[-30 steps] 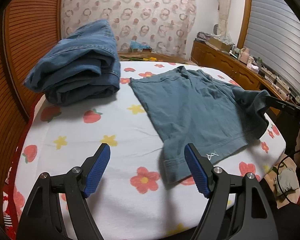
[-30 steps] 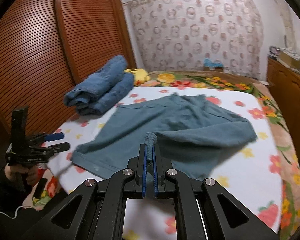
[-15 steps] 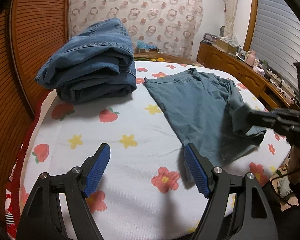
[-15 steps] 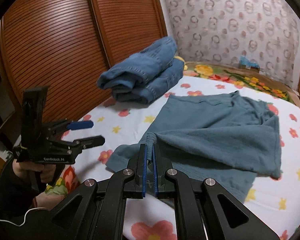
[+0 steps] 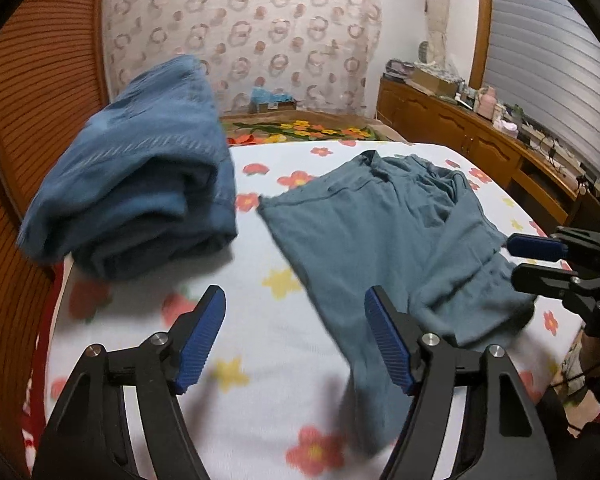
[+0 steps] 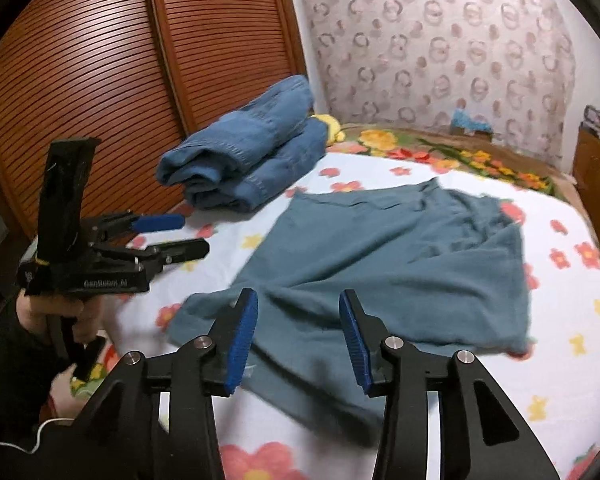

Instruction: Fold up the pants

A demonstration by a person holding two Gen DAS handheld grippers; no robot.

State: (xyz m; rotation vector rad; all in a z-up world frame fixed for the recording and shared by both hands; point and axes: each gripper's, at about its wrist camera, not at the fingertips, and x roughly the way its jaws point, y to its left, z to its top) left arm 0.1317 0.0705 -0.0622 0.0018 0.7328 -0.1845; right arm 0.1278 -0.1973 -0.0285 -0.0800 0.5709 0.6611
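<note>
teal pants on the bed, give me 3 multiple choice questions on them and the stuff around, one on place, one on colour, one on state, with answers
1. Where does the stack of folded jeans lie?
A. on the bed beside the slatted wooden doors
B. on the wooden dresser
C. on the floor

2. What colour are the pads of the right gripper?
A. red
B. blue
C. yellow

3. How do the teal pants lie?
A. rolled into a tight bundle
B. hanging off a hanger
C. spread on the bedsheet, one part folded over the rest

Answers:
1. A, the jeans rest on the bed's far corner next to the doors.
2. B, both ribbed pads are blue.
3. C, the pants lie flat with a doubled layer; the right gripper's jaws have just been opening and nothing is gripped.
</note>
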